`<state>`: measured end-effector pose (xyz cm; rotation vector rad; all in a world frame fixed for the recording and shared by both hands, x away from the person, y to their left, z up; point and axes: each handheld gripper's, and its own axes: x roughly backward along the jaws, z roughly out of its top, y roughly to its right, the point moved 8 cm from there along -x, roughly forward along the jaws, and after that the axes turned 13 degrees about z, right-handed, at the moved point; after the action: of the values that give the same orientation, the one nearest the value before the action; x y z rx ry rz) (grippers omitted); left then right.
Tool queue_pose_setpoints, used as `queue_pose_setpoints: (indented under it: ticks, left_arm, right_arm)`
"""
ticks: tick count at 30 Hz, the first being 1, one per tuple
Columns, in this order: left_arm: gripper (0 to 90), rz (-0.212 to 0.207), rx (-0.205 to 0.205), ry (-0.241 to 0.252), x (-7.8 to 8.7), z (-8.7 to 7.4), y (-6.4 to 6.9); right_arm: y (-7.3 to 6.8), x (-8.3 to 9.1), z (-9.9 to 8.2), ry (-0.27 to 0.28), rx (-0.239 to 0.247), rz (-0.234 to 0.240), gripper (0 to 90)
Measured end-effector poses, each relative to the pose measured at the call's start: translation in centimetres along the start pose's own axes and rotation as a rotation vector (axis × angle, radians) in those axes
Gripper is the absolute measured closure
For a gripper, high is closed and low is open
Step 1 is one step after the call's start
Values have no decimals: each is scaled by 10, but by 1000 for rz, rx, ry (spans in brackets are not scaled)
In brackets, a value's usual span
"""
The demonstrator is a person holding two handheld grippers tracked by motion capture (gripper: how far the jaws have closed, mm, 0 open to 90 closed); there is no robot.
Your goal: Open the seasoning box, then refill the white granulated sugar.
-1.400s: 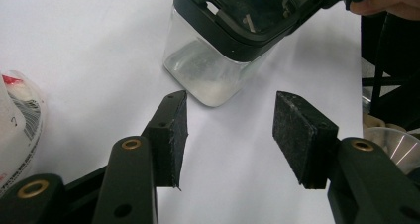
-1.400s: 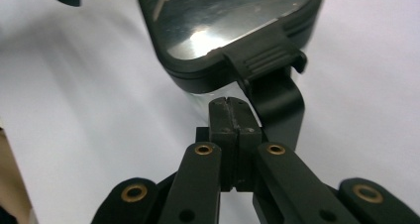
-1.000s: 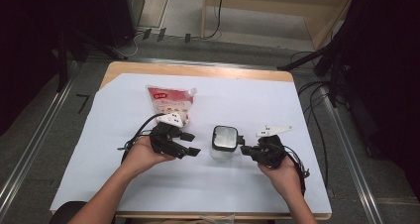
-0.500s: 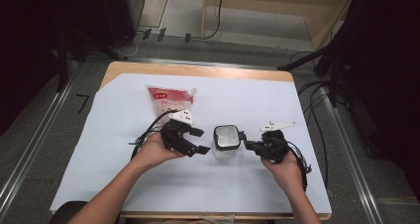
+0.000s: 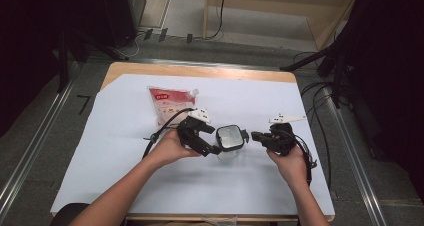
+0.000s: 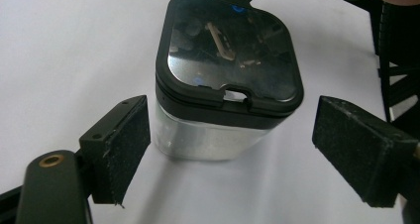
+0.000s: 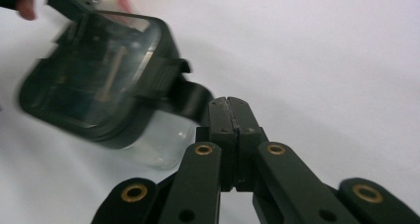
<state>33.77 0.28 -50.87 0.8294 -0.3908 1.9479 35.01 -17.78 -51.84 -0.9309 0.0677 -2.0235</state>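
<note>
A small clear container [image 5: 230, 138] with a glossy black lid stands on the white sheet [image 5: 125, 176] mid-table. My left gripper [image 5: 216, 141] is at its left side. In the left gripper view the container [image 6: 225, 85] stands between the two pads [image 6: 124, 144], which do not touch it; the left gripper [image 6: 233, 152] is open and its jaws have just been opening. My right gripper [image 5: 255, 135] points at the container from the right. In the right gripper view the right gripper [image 7: 229, 104] has its jaws pressed together, tips right beside the lid's black side tab [image 7: 194, 97].
A red and white pouch [image 5: 167, 103] lies flat behind the left hand. Cables [image 5: 320, 151] trail off the table's right side. The sheet covers most of the wooden table [image 5: 200, 71]; dark stands and floor rails surround it.
My left hand has moved right to the container, and its jaws have spread wider so that they now straddle it. The right gripper has shifted slightly and stayed shut.
</note>
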Motion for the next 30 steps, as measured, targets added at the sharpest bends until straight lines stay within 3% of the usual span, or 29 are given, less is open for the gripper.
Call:
queue_pose_setpoints:
  ticks: [2, 5, 6, 8, 13, 24, 30]
  left_arm:
    - [176, 13, -20, -2, -5, -1, 0]
    - [181, 6, -18, 3, -8, -2, 1]
    - [181, 28, -53, 10, -10, -2, 3]
    - [178, 58, -76, 9, -13, -1, 5]
    - [168, 52, -53, 21, -17, 0, 5]
    - [173, 101, -85, 31, -19, 4, 8]
    - [174, 99, -87, 22, -18, 4, 8]
  right_arm:
    - [6, -10, 1, -18, -14, 11, 900]
    - [7, -16, 1, -32, -12, 8, 900]
    - [7, -19, 0, -43, -14, -4, 900]
    - [8, -19, -1, -44, -22, -2, 900]
    - [8, -20, -2, -48, -28, -6, 900]
    - [9, -21, -1, -37, -34, -9, 900]
    - [7, -21, -2, -45, -41, -3, 900]
